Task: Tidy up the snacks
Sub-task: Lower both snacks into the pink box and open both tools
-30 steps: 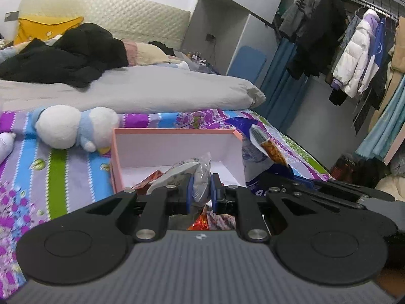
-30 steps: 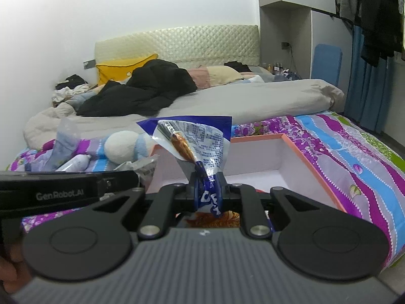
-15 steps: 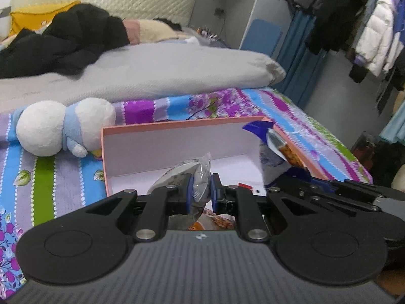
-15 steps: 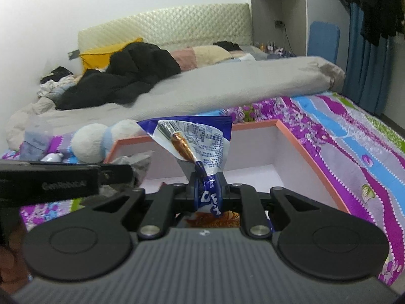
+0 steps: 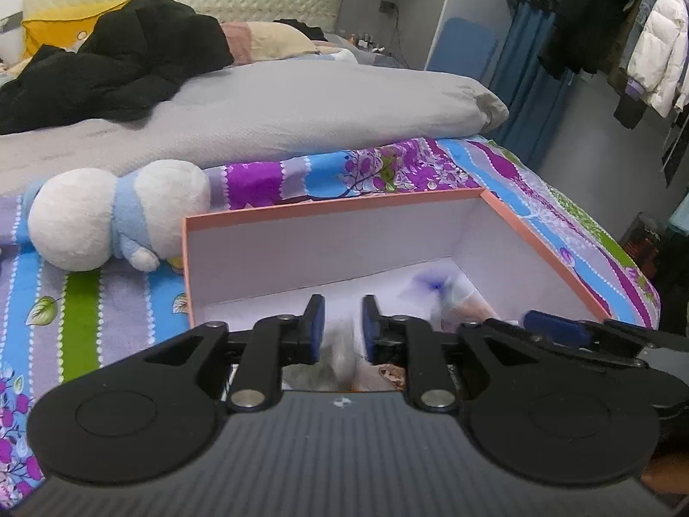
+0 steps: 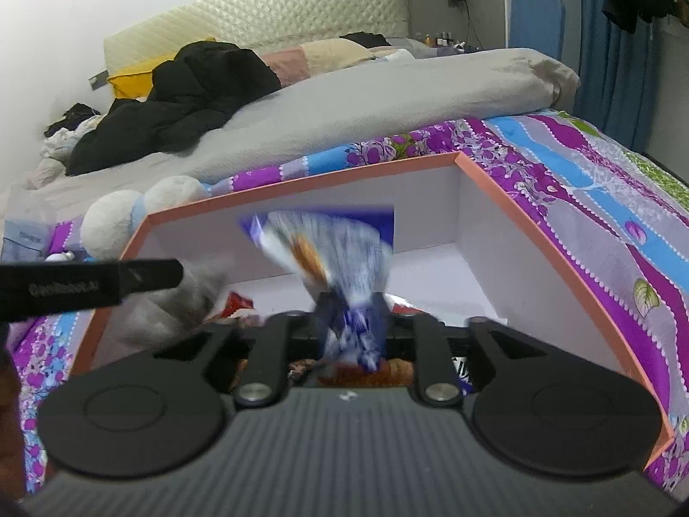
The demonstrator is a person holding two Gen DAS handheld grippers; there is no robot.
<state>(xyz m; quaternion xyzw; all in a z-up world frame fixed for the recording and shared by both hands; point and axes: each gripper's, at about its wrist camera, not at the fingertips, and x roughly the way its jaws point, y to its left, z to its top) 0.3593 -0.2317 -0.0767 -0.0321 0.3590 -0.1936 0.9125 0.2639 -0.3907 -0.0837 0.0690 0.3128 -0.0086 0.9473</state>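
A pink-rimmed white box sits on the bedspread; it also shows in the right wrist view. My left gripper is open over the box, and a blurred clear snack packet is dropping below its fingers. In the right wrist view the left gripper is at the left with that packet under it. My right gripper is open, and the blurred blue snack bag is falling between its fingers into the box. Other red snack packs lie on the box floor.
A white and blue plush toy lies left of the box. A grey duvet and black clothes lie behind it. Hanging coats are at the far right. The bed edge drops off right of the box.
Both grippers moved down over the box and opened. The clear packet left the left gripper and the blue bag left the right gripper; both are blurred in fall.
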